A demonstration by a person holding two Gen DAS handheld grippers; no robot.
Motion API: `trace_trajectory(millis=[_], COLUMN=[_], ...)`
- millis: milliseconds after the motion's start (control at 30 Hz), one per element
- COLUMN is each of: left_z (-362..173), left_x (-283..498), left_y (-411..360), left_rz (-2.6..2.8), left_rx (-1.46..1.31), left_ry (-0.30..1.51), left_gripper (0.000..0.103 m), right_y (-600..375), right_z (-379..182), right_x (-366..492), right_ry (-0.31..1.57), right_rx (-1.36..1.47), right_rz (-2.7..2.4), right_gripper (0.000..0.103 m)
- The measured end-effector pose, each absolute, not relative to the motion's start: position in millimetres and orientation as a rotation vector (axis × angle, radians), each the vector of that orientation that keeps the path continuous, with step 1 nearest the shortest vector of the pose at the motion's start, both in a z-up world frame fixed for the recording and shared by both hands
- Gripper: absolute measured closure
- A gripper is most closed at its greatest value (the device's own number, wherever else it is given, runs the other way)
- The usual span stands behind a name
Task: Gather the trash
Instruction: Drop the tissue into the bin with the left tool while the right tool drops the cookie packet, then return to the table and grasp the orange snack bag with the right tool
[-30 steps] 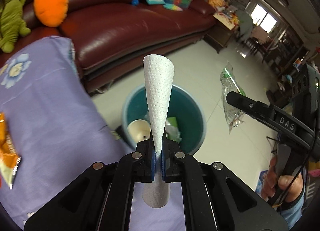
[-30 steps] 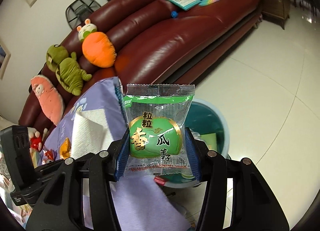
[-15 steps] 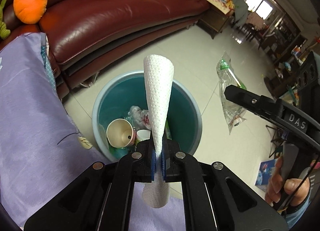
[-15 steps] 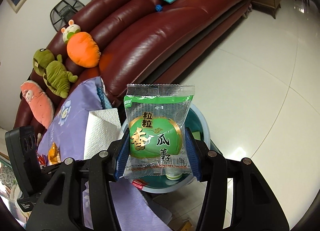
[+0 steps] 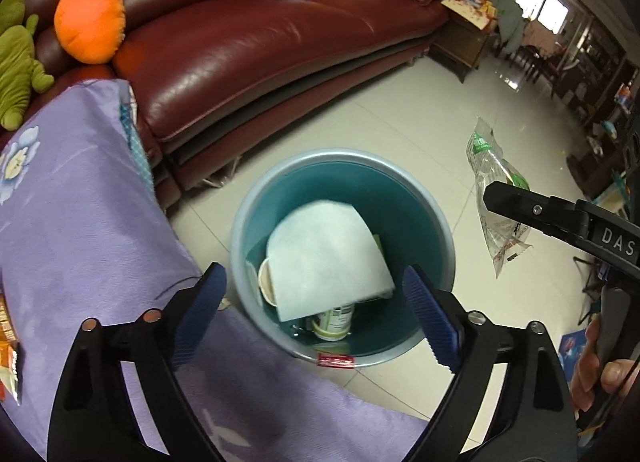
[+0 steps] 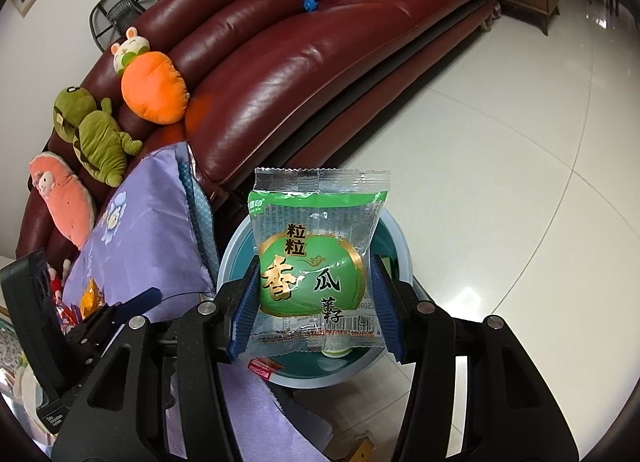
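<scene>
- purple cloth [image 5: 80, 221] lies left of the bin, its edge touching the rim
- left gripper [image 5: 316, 310] sits over the teal bin [image 5: 440, 221], jaws opening wide, nothing between the pads
- white tissue [image 5: 328, 254] is inside the bin, on top of a paper cup [image 5: 266, 282] and other trash
- right gripper [image 6: 312, 294] is above the bin's right side, jaws partly open, clamped on a green snack packet [image 6: 312, 258] held upright
- brown sofa [image 5: 260, 45] stands behind the bin
</scene>
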State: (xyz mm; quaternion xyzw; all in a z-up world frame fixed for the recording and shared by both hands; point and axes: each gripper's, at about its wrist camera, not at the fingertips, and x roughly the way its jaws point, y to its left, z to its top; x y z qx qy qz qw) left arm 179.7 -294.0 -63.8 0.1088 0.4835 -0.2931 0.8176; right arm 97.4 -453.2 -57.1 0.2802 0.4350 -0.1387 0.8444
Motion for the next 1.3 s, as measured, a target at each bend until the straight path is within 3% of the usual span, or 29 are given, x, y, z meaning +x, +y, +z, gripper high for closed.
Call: trace_trajectory(millis=[367,467,533,633,1300], left_z=[-60,-61,-62,-64,-42], left_x=[179,179,180,182,162], left_y=[-268,-257,-246,-231,-131], left_rz=[-0.589,-0.576,-0.566,-0.549,-0.44], left_rx=[0.22,0.199,0.181,0.153,0.026], left_ry=[1.026,1.035,1.041,1.052,1.028], left_gripper=[0.009,0.009,0.009,0.008,0.008], right_y=[-436,-430,-426,-420,-347], right_z=[-58,-61,-62,-64,-38], right_x=[116,123,128,133,148], right_ry=[0.957,0.971,0.981,0.992,1.042], right_rx=[0.54,0.524,0.515,0.506,0.415], right_rz=[-0.272,-0.262,-0.258,-0.258,-0.202], right_gripper=[0.051,0.044,0.033,0.03,0.027])
